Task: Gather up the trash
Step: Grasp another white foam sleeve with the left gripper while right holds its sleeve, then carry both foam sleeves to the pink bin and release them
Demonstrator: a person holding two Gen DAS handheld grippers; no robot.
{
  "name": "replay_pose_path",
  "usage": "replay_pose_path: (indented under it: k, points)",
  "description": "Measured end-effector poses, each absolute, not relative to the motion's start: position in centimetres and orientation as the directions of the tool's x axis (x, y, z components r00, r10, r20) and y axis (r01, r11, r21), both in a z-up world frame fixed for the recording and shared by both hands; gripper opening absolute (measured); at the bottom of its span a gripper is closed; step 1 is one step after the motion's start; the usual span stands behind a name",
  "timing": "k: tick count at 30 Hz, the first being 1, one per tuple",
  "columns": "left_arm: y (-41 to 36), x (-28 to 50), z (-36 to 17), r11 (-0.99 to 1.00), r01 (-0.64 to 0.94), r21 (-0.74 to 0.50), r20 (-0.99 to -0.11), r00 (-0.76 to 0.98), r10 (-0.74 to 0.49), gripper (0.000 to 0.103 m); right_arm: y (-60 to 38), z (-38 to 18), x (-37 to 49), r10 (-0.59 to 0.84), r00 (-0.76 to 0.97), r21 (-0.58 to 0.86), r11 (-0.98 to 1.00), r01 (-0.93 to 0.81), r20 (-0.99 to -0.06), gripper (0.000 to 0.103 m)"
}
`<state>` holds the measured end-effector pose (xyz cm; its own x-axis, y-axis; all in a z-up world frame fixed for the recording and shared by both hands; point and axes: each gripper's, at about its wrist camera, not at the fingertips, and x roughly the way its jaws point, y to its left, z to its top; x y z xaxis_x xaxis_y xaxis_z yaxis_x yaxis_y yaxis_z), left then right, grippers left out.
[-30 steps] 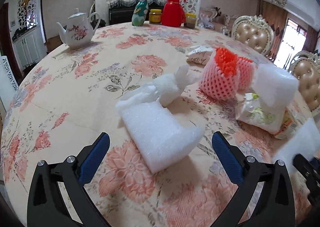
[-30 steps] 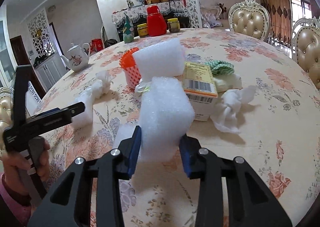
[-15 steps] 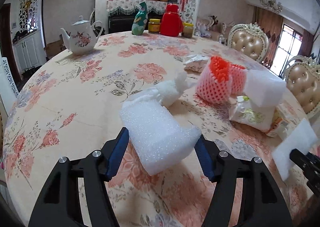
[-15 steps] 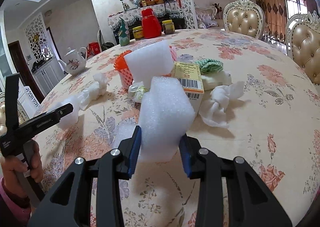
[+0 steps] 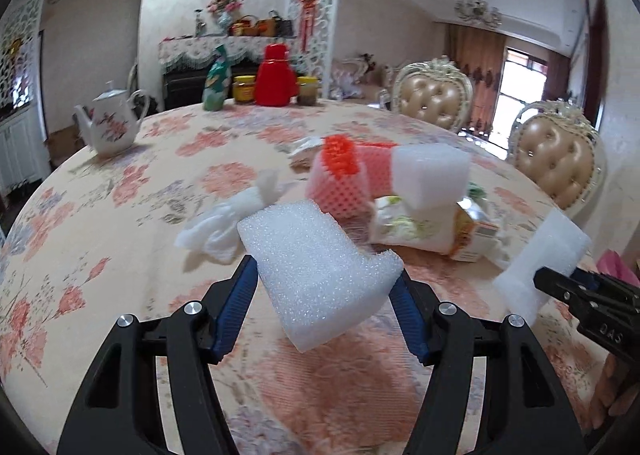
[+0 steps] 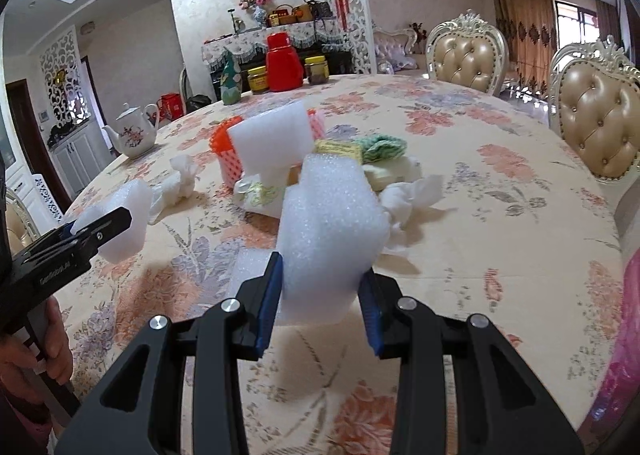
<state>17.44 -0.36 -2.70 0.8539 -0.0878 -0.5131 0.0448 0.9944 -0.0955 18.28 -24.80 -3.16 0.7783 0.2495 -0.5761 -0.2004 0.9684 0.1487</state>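
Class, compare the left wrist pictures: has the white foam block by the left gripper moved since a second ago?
Yes. The foam block lay flat on the tablecloth; now the left gripper holds it lifted off it, toward the crumpled tissue.

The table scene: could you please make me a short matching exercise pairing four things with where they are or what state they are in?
Things:
1. Teapot
2. Red jug
3. Foam block
4. Orange foam net

Places or states:
A. Clamped in the left claw
B. In the trash pile, partly behind a white foam slab
C. Alone near the table's left edge
D. At the table's far edge, between jars

Pairs: 1-C, 2-D, 3-A, 4-B
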Motion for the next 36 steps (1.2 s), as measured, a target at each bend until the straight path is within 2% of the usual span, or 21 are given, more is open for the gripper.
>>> replay_pose_path:
  k: [17,36]
  points:
    - [-8.5,16.6,-2.1,0.964,0.263,-0.026,-0.476,0.845,-0.244,0.062,-29.4,-1.8,15.0,0.070,0.852,0.031,0.998,-0.063,-0.519,0.036]
    - [-21.3,17.4,-1.7,0.847,0.531,0.039,-0.471,0.757,-0.453,0.062,-40.8,-1.3,10.6,-0.214,0.849,-0.026,0.973,0.230,-0.483,0.036]
